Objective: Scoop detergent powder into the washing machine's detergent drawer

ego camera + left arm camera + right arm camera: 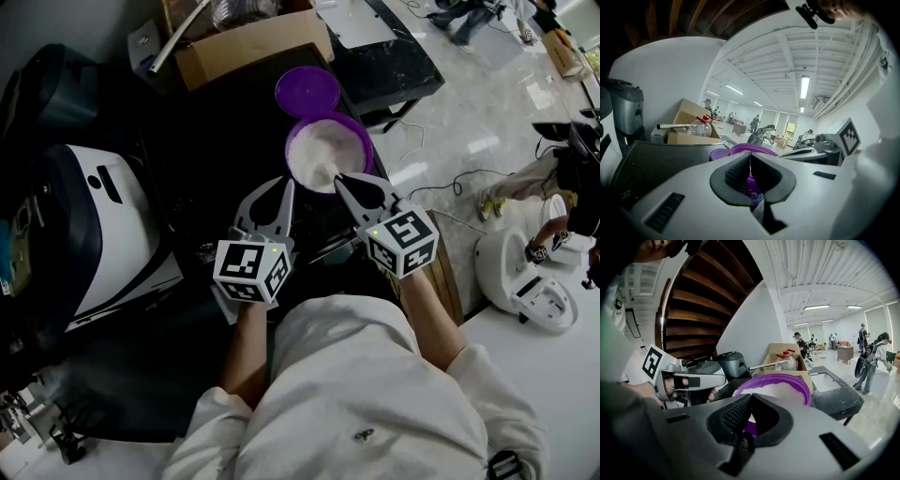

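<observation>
A purple tub (359, 133) full of white detergent powder (323, 150) stands on the dark top, its purple lid (307, 91) just behind it. My right gripper (340, 178) is shut with its tips at the tub's near rim; a pale streak at the tips cannot be made out. From its own view the tub (806, 385) and powder (776, 390) fill the space above the right gripper (750, 397). My left gripper (284, 184) is shut and holds nothing, left of the tub. Beyond the left gripper (750, 154) the tub's rim (752, 148) shows.
A white and dark machine (94, 234) sits at the left. A cardboard box (253, 47) holding a clear bottle (699, 126) stands behind the lid. A black table (389, 61) is at the back right. A white device (530, 281) lies on the floor at right.
</observation>
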The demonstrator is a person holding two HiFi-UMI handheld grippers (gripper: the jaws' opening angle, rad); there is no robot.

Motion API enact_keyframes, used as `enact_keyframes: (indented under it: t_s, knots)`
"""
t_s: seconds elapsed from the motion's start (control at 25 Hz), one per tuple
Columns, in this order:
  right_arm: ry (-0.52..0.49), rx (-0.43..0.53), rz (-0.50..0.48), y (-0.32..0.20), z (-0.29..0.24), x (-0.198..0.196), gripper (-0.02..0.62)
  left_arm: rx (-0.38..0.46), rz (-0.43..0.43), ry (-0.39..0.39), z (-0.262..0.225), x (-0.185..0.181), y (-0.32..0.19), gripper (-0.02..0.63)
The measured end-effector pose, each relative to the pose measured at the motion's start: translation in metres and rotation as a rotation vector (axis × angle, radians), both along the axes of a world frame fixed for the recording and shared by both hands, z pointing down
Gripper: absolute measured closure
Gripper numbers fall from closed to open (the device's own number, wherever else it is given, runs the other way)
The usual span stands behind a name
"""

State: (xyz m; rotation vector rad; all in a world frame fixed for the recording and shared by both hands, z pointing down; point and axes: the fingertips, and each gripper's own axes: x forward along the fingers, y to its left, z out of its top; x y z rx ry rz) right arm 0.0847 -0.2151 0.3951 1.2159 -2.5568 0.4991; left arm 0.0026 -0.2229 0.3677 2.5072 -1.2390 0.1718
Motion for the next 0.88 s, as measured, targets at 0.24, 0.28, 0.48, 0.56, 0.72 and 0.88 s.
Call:
enact_keyframes:
  t_s: [0.24, 0.28, 0.48, 0.56, 0.72, 0.88]
  knots:
    - [-0.029, -0.012, -0.012, 0.001, -0.002, -0.005, 0.588, 0.0, -0.006, 0.0, -0.001, -0.002, 0.001, 0.588]
    - [-0.035, -0.014, -0.015, 0.001, -0.002, -0.007, 0.588, 0.0, -0.006, 0.0, -0.001, -0.003, 0.001, 0.588]
    - [-0.065, -0.026, -0.021, 0.002, -0.003, -0.012, 0.588, 0.0, -0.007, 0.0, 0.0, -0.004, 0.001, 0.588]
    - [-0.083, -0.031, -0.018, 0.002, -0.003, -0.013, 0.588, 0.0, -0.007, 0.001, 0.0, -0.004, 0.001, 0.588]
    - [-0.133, -0.042, -0.013, 0.002, -0.006, -0.012, 0.588, 0.001, -0.007, 0.001, -0.001, -0.005, 0.001, 0.588]
    - [-0.187, -0.063, 0.002, 0.002, -0.006, -0.01, 0.588, 0.004, -0.008, 0.005, 0.0, -0.004, 0.001, 0.588]
